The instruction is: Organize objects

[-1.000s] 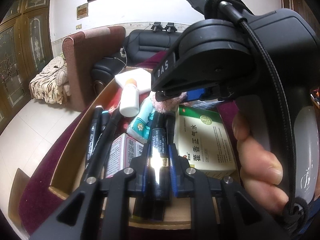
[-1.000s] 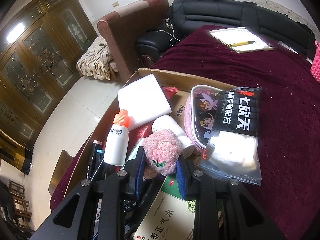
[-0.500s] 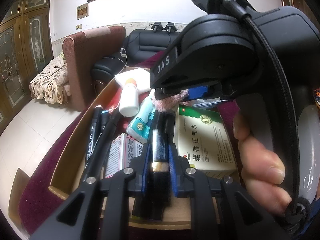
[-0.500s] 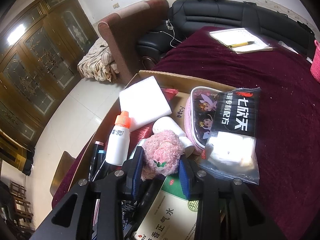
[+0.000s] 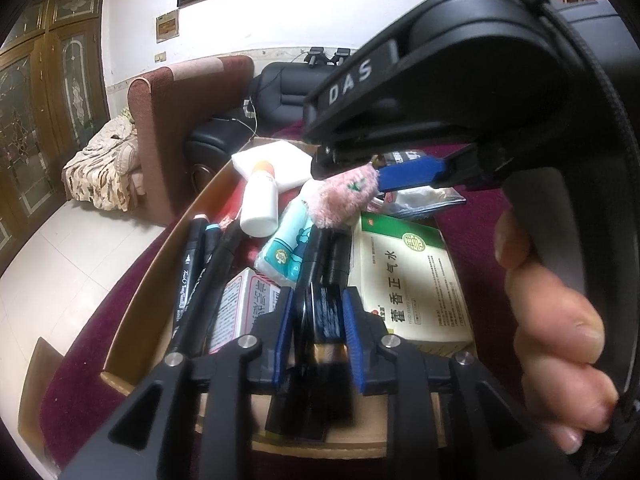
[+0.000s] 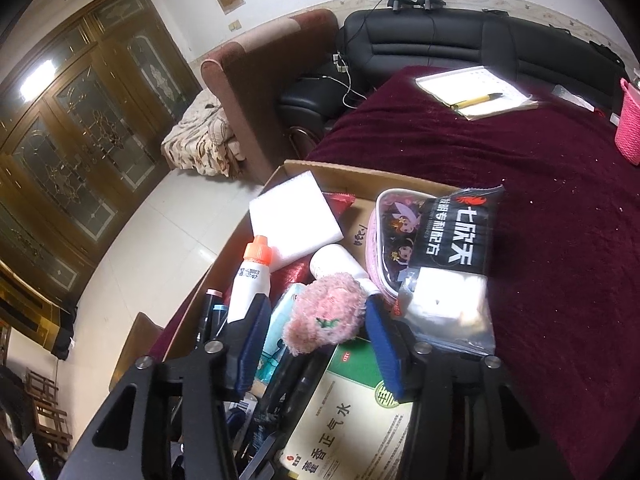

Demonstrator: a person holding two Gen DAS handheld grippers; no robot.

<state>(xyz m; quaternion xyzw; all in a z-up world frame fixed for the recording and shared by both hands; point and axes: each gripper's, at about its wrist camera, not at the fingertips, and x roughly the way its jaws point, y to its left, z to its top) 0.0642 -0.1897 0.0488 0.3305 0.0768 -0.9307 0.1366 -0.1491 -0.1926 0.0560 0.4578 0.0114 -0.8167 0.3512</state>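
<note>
A shallow cardboard box point(image 5: 132, 312) on a maroon table holds many small things. My left gripper point(image 5: 316, 316) is shut on a black marker point(image 5: 326, 312) that lies in the box beside a green-and-cream medicine box point(image 5: 404, 280). My right gripper point(image 6: 316, 328) stands open around a pink fluffy toy point(image 6: 328, 316) over the box; the pads look apart from it. The toy also shows in the left wrist view point(image 5: 344, 196) under the right gripper's body. A white bottle with an orange cap point(image 6: 252, 280) lies at the left.
The box also holds black pens point(image 5: 196, 272), a teal tissue pack point(image 5: 288, 248), a white foam pad point(image 6: 296, 216), a cartoon pouch point(image 6: 396, 236) and a black-and-clear bag point(image 6: 456, 264). A notepad with a yellow pen point(image 6: 476, 96) and a pink basket point(image 6: 628, 124) sit farther back.
My right gripper has opened wider around the pink toy and risen a little. My left gripper stays shut on the marker, which has shifted slightly.
</note>
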